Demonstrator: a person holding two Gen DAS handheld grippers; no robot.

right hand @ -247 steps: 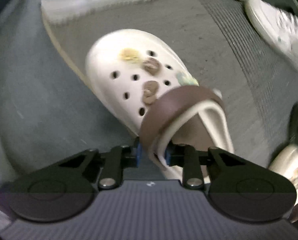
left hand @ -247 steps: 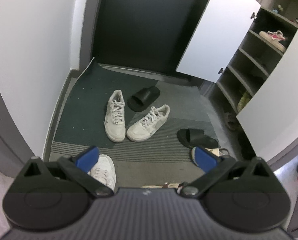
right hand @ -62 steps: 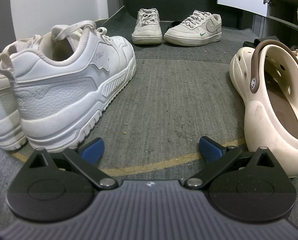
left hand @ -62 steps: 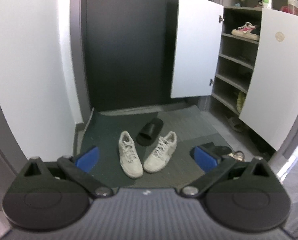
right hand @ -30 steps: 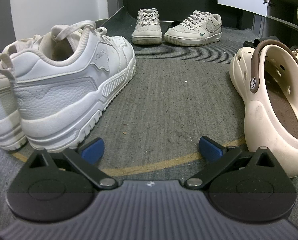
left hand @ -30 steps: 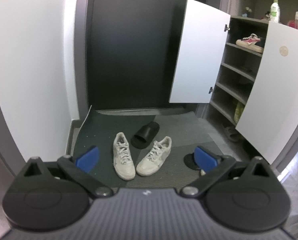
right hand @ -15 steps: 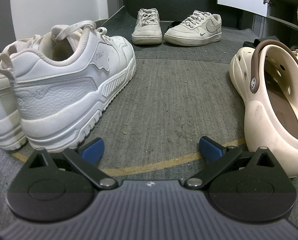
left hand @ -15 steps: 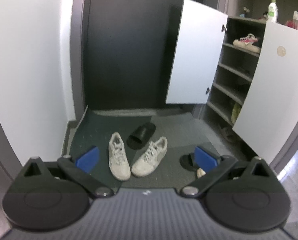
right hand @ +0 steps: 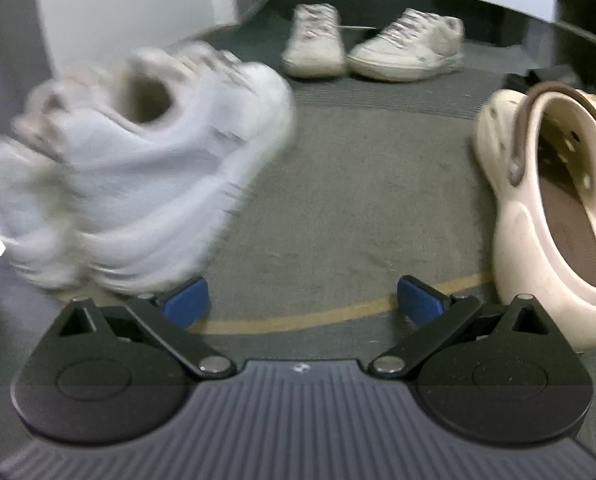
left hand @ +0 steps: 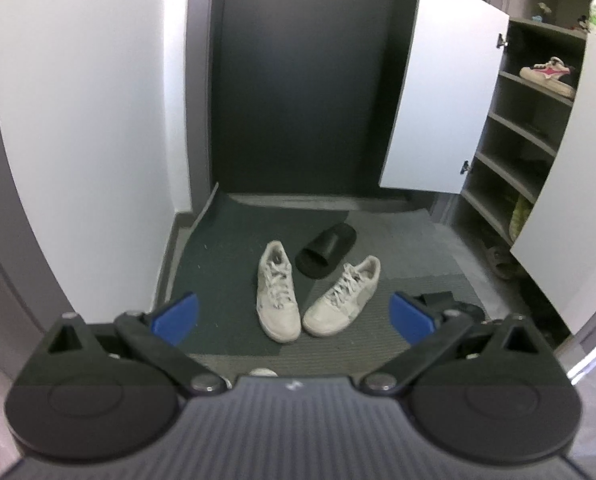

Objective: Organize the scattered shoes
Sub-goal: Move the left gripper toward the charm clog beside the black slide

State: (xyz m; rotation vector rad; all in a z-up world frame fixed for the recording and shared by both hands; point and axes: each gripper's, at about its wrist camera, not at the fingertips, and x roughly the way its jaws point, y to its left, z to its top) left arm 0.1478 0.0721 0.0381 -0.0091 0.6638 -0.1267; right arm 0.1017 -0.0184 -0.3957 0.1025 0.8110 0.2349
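Both grippers spread wide, nothing held.
Left wrist: left gripper [left hand: 294, 316] held high; white sneaker pair [left hand: 318, 292] seen on mat [left hand: 218, 248]. Right wrist: right gripper [right hand: 304, 298] held low between blurred white trainers [right hand: 138, 168] and cream clog [right hand: 546, 208].

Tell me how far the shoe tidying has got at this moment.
Little looks done: only a pink-and-white sneaker sits on the open cabinet's shelves. Nothing is in hand; the left gripper and right gripper are both open. Left on the mat: two beige sneakers, black slides, chunky white sneakers, cream clog.
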